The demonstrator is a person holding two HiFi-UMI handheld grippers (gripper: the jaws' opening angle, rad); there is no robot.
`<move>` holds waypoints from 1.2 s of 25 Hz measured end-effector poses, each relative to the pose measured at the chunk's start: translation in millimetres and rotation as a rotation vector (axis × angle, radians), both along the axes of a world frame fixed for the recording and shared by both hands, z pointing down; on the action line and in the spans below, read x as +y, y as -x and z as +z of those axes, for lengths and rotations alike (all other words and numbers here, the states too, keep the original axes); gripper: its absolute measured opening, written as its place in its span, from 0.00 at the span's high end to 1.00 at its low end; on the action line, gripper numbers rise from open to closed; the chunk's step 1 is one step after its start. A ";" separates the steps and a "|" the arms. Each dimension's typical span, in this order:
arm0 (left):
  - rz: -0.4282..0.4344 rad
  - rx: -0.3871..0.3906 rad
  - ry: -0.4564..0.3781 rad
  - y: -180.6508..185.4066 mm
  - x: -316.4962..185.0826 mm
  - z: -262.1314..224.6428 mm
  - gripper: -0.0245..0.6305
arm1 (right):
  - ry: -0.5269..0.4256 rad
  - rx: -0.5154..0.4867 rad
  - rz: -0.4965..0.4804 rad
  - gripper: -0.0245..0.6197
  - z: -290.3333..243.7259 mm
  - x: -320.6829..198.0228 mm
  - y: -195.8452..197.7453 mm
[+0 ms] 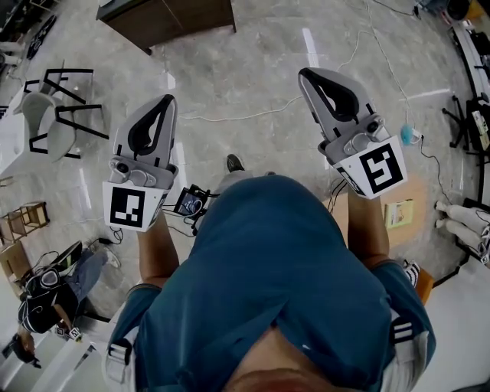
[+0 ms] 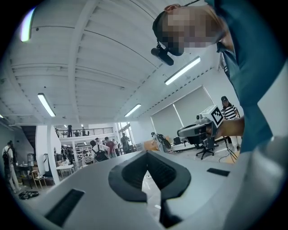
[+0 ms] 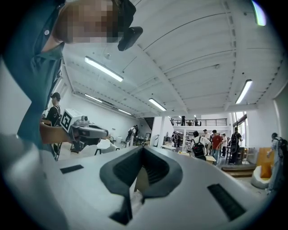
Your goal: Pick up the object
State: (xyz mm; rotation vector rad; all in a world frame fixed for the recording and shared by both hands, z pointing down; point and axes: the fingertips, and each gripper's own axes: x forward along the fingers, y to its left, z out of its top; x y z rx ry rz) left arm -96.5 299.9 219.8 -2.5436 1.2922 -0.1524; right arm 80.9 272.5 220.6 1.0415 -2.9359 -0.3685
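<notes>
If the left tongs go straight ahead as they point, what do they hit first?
Nothing near: ahead of the left tongs the way looks free. Far off stand people; depth unclear.

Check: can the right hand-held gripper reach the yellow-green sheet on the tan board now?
Probably not: the right hand-held gripper points level with jaws shut, well above the floor, while the yellow-green sheet lies on the tan board below.

The person's shirt (image 1: 283,260) is teal blue. To either side of the shirt, the left gripper (image 1: 168,101) and right gripper (image 1: 305,74) are light grey with black jaw pads, and their marker cubes (image 1: 129,205) are white with black square patterns. Beyond the shirt, the floor (image 1: 253,76) is pale grey and marbled, and the cabinet (image 1: 168,17) is dark brown.
</notes>
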 end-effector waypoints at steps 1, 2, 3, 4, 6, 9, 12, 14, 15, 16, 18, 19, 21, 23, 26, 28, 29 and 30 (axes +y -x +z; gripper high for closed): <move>0.007 0.002 -0.004 4.0 -7.5 -1.7 0.96 | -0.005 0.003 0.007 0.94 -1.7 -6.0 3.6; 0.015 0.004 -0.009 8.5 -15.4 -3.6 0.96 | -0.010 0.005 0.015 0.94 -3.4 -13.0 7.6; 0.023 0.007 -0.013 13.3 -23.3 -5.2 0.96 | -0.013 0.007 0.025 0.94 -4.7 -20.2 12.3; 0.034 0.011 -0.016 18.0 -30.8 -6.4 0.96 | -0.014 0.008 0.034 0.94 -5.7 -26.8 17.6; 0.060 0.022 -0.021 27.1 -43.8 -7.9 0.96 | -0.015 0.009 0.049 0.94 -6.6 -37.3 29.8; 0.083 0.034 -0.029 42.1 -59.5 -7.3 0.96 | -0.017 0.016 0.064 0.94 -5.6 -48.1 46.3; 0.091 0.027 -0.015 56.2 -74.3 -1.8 0.96 | -0.022 0.021 0.085 0.94 -6.1 -57.8 56.6; 0.093 0.029 -0.001 60.8 -81.5 0.7 0.96 | -0.019 0.023 0.091 0.94 -4.5 -63.7 60.9; 0.094 0.032 0.003 61.8 -84.7 1.6 0.96 | -0.016 0.026 0.092 0.94 -3.1 -67.1 61.7; 0.095 0.035 0.000 62.1 -88.6 1.7 0.96 | -0.012 0.029 0.093 0.94 -1.5 -71.4 61.6; 0.096 0.039 -0.003 62.4 -99.6 3.4 0.96 | -0.007 0.031 0.095 0.94 0.9 -83.1 60.2; 0.094 0.039 0.002 62.9 -106.3 5.3 0.96 | -0.005 0.030 0.095 0.94 1.7 -90.2 60.3; 0.087 0.039 0.012 65.2 -120.9 7.6 0.96 | 0.000 0.026 0.086 0.94 2.9 -105.8 63.5; 0.075 0.036 0.011 68.5 -137.6 6.2 0.96 | 0.004 0.022 0.073 0.94 2.8 -124.1 67.3; 0.050 0.035 0.009 67.2 -161.7 1.3 0.96 | 0.006 0.016 0.054 0.94 1.5 -151.3 65.7; 0.039 0.028 0.003 59.3 -176.2 -1.6 0.96 | -0.003 0.009 0.039 0.94 -1.5 -168.8 59.0; 0.035 0.023 -0.001 54.1 -184.4 -2.9 0.96 | -0.005 0.006 0.033 0.94 -2.2 -178.6 54.6; 0.030 0.021 -0.005 48.7 -193.2 -4.1 0.96 | -0.006 0.004 0.026 0.94 -2.5 -188.5 49.9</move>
